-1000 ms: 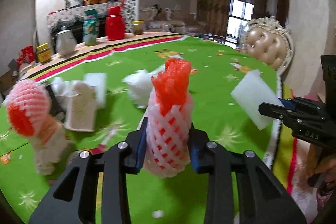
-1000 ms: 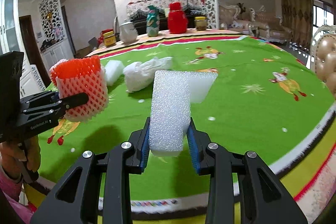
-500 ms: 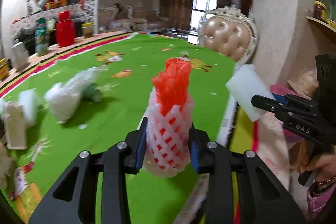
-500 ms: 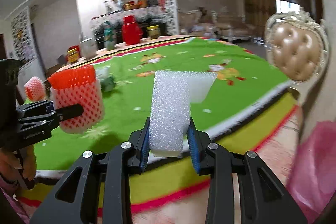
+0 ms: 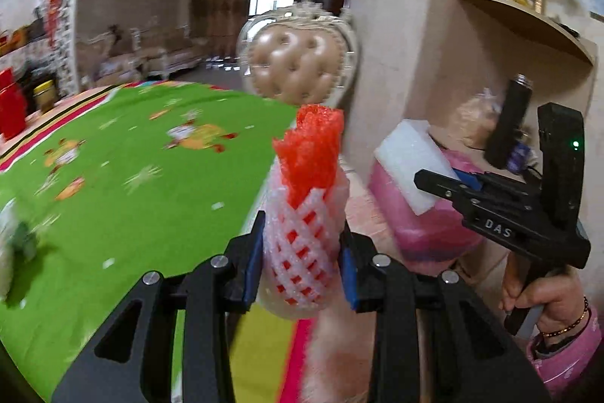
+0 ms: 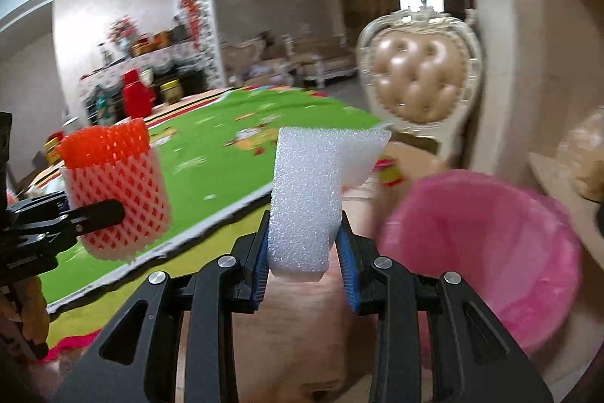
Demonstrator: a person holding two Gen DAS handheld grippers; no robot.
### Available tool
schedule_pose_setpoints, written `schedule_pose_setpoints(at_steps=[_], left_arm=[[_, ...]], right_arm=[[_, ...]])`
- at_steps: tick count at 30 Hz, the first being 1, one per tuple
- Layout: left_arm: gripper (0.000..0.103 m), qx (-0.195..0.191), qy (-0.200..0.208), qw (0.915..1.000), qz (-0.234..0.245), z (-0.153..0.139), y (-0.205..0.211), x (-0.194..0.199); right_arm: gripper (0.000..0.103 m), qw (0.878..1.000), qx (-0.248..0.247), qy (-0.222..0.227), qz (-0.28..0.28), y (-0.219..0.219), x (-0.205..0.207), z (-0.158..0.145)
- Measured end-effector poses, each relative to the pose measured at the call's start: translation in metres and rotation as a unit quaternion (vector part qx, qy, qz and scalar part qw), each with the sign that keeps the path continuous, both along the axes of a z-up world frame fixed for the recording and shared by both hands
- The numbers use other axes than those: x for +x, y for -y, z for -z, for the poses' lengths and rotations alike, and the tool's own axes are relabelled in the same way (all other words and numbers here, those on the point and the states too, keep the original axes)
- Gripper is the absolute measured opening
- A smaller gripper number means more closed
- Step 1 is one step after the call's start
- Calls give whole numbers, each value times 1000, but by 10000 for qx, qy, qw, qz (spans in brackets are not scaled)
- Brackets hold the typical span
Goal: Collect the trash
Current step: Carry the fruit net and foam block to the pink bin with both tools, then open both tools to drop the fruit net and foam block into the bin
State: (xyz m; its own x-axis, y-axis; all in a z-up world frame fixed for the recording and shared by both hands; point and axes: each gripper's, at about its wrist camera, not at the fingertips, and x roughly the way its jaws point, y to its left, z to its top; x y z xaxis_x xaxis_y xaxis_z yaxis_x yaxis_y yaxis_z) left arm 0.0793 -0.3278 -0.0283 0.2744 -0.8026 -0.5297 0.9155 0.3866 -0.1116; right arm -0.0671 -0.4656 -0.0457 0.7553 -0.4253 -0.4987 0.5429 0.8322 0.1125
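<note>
Left gripper [image 5: 302, 252] pinches a white-and-red foam fruit net [image 5: 304, 214], upright, over the edge of the green-clothed table [image 5: 113, 195]. Right gripper [image 6: 305, 252] pinches a folded white foam sheet [image 6: 305, 203] just beside a pink-lined bin [image 6: 490, 270], whose base is cut off below. Background blurred; bin contents cannot be made out. The right hand [image 5: 543, 297] shows only partly.
</note>
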Motion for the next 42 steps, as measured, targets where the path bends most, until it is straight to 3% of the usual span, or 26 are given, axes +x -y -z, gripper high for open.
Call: schedule_pose_setpoints(at_steps=[6, 14, 24, 31, 35, 37, 38, 39, 41, 42], left_arm=[[34, -59, 28, 9989, 462, -3, 46, -25], [34, -160, -536, 9935, 991, -1, 118, -33], [35, 127, -554, 9890, 1365, 21, 203, -53], [36, 325, -596, 9865, 1493, 38, 235, -58], [43, 400, -667, 9843, 1582, 43, 248, -60], [57, 455, -701, 9838, 1585, 43, 250, -59], [64, 439, -697, 9842, 1564, 43, 249, -58], [67, 388, -677, 9855, 1507, 40, 244, -55], [85, 268, -631, 9887, 1336, 33, 228, -46], [88, 201, -613, 9900, 1257, 30, 220, -43]], right_arm=[[33, 9977, 3, 13, 671, 34, -37, 7], [33, 9909, -68, -230, 1326, 76, -65, 17], [33, 9862, -149, -587, 1540, 109, -69, 30], [33, 9845, 58, -790, 1566, 145, -62, 42], [34, 9838, 74, -936, 1530, 152, -54, 46], [46, 9834, 144, -960, 1534, 151, -54, 48], [67, 9824, 133, -995, 1575, 151, -54, 47], [80, 9813, 63, -1010, 1634, 145, -56, 45], [80, 9829, -85, -908, 1602, 132, -61, 38], [80, 9831, -164, -892, 1592, 124, -63, 33]])
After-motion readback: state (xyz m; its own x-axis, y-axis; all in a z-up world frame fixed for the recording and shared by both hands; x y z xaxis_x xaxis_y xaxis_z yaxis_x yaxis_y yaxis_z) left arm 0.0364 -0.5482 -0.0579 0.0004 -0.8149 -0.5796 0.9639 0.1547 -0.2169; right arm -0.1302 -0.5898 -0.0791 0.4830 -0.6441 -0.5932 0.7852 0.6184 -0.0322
